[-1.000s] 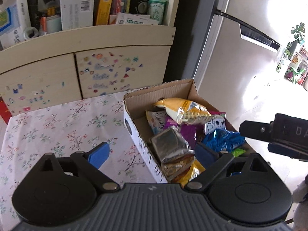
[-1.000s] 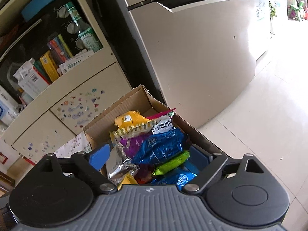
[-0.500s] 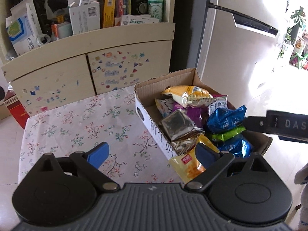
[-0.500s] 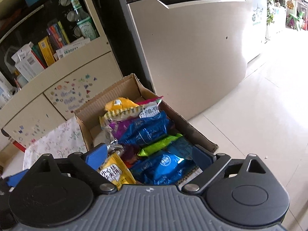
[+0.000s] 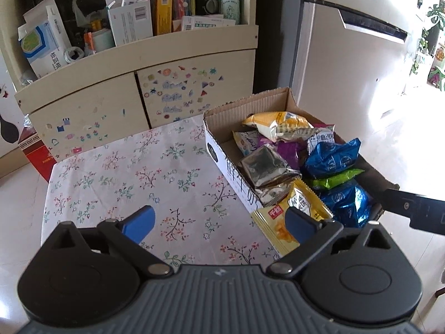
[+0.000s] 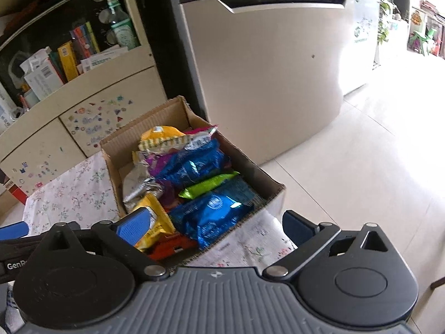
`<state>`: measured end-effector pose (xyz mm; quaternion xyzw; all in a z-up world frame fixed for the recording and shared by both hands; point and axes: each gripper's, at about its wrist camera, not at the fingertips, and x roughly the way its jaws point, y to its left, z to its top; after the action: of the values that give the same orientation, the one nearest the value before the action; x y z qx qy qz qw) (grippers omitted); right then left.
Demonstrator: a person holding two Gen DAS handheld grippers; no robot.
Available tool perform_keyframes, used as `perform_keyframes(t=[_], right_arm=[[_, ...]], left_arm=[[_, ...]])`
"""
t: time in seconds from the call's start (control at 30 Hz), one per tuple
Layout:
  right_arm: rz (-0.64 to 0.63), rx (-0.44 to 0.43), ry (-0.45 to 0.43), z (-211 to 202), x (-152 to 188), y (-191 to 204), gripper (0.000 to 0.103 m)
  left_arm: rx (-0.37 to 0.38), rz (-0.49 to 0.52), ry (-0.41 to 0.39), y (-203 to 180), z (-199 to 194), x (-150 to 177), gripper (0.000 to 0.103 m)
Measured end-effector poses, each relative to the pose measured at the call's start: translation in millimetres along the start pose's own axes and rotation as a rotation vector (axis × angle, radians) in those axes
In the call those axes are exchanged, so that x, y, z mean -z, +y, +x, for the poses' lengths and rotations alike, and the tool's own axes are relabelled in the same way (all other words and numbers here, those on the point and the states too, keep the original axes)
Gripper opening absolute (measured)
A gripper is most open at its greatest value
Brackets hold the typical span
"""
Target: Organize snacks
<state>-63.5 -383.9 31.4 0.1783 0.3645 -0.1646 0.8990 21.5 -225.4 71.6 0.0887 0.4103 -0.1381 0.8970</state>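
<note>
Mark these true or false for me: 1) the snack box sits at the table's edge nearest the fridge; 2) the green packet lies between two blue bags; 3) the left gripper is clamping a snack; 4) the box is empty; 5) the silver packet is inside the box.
1) True: the cardboard box sits on the floral tablecloth beside the fridge.
2) True: the green packet lies between blue bags.
3) False: the left gripper holds nothing; its jaws are opening.
4) False: it is full of snacks.
5) True: the silver packet is inside.
</note>
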Motion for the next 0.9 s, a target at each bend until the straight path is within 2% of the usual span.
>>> perform_keyframes(t=[0.23,0.43,0.9], right_arm=[[-0.005,0.054,0.028,7,0,-2,0.103],[-0.072,0.081,0.045,16,-3,11,0.103],[-0.084,0.080,0.064,28,-11,21,0.103]], left_arm=[[-0.019,0.011,0.016,-10,5,-4,0.100],[-0.046,0.029,0.032,-16,12,-10,0.101],[-0.081,0.030,0.074,-20,33,-17,0.102]])
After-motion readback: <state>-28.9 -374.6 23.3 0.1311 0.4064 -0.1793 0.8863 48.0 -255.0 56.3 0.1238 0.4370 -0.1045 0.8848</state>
